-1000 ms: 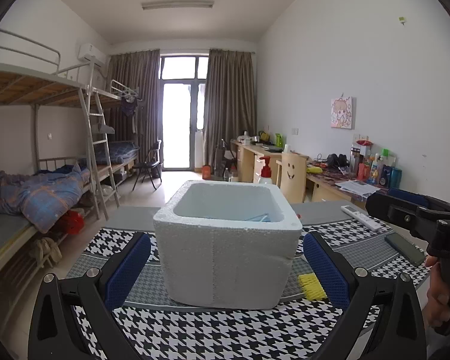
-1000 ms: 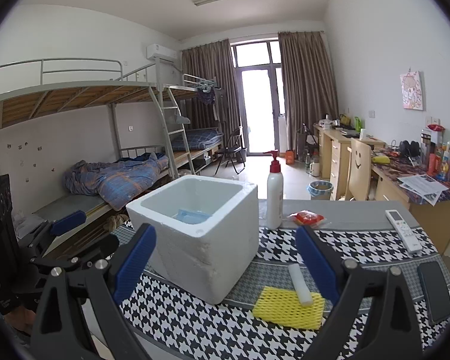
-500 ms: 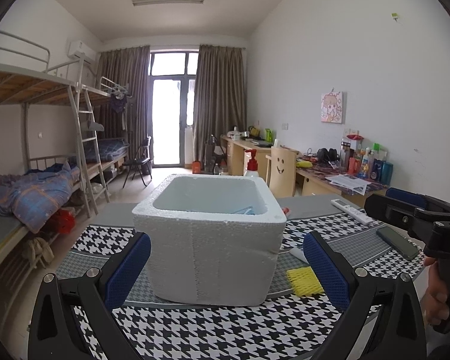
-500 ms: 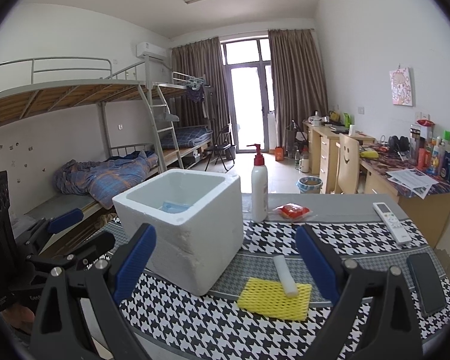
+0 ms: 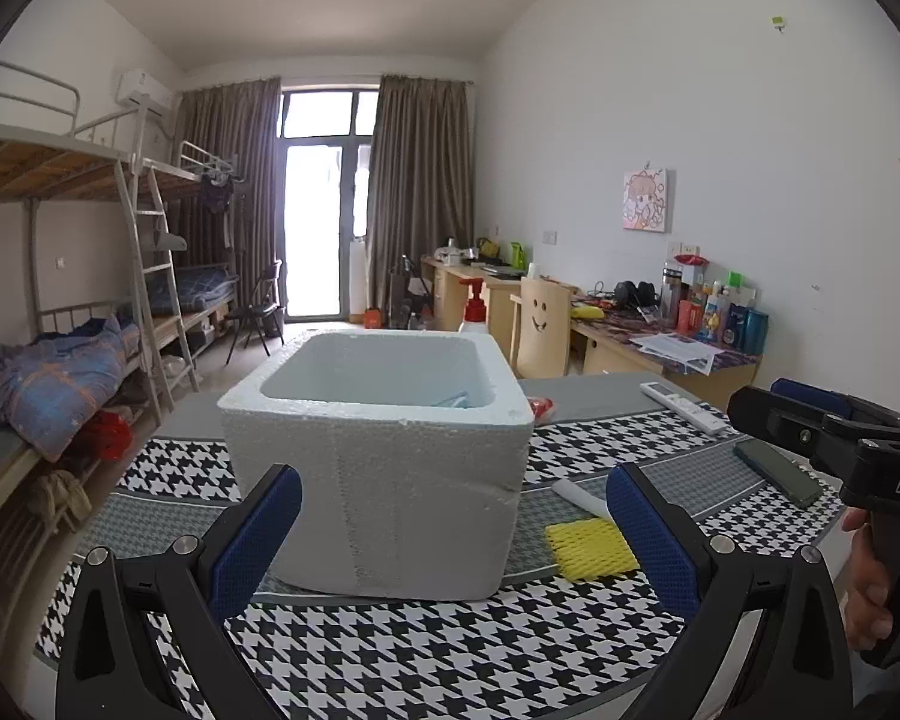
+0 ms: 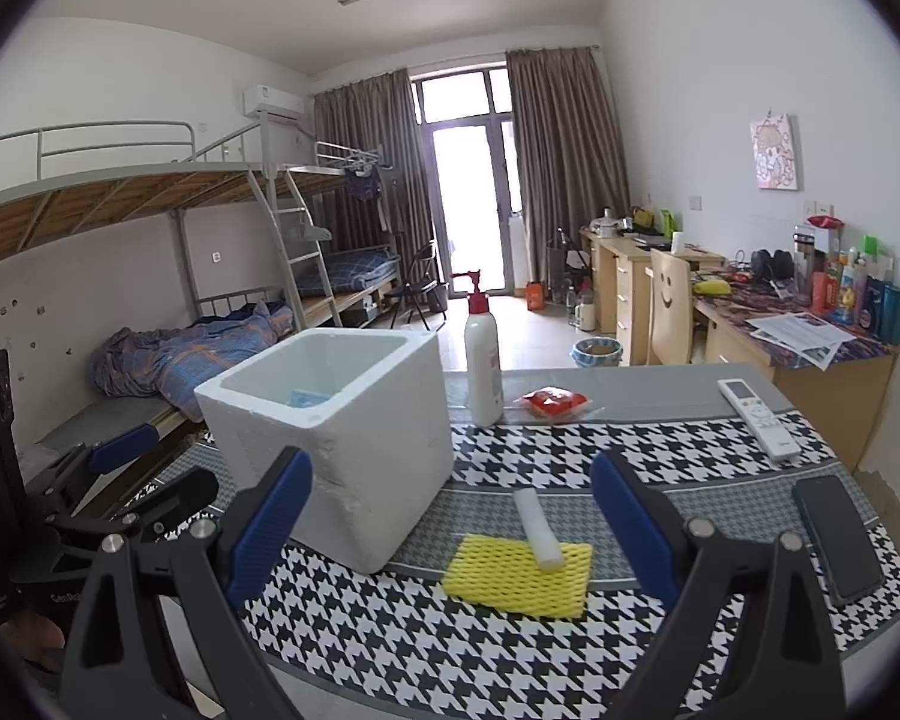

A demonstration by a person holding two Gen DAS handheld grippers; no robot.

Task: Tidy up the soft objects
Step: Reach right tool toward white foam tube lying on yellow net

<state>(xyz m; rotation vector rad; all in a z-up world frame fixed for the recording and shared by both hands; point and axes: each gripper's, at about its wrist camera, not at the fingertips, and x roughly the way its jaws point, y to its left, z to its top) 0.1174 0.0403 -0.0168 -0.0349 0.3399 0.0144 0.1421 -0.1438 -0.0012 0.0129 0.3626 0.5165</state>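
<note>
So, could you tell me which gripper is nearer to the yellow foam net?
Right. The right gripper faces the yellow foam net between its open jaws; the left gripper fronts the foam box, net off to its right.

Left gripper (image 5: 453, 531), spread wide, faces the foam box (image 5: 378, 456); yellow foam net (image 5: 591, 549) lies beside it.

On my table (image 6: 624, 369), covered by a houndstooth cloth (image 6: 570, 444), stood a pump bottle (image 6: 483, 363) beside a red packet (image 6: 553, 401). A white remote (image 6: 757, 414) and a dark phone (image 6: 837, 543) lay further right. Bunk beds (image 6: 150, 204) lined the left wall.
</note>
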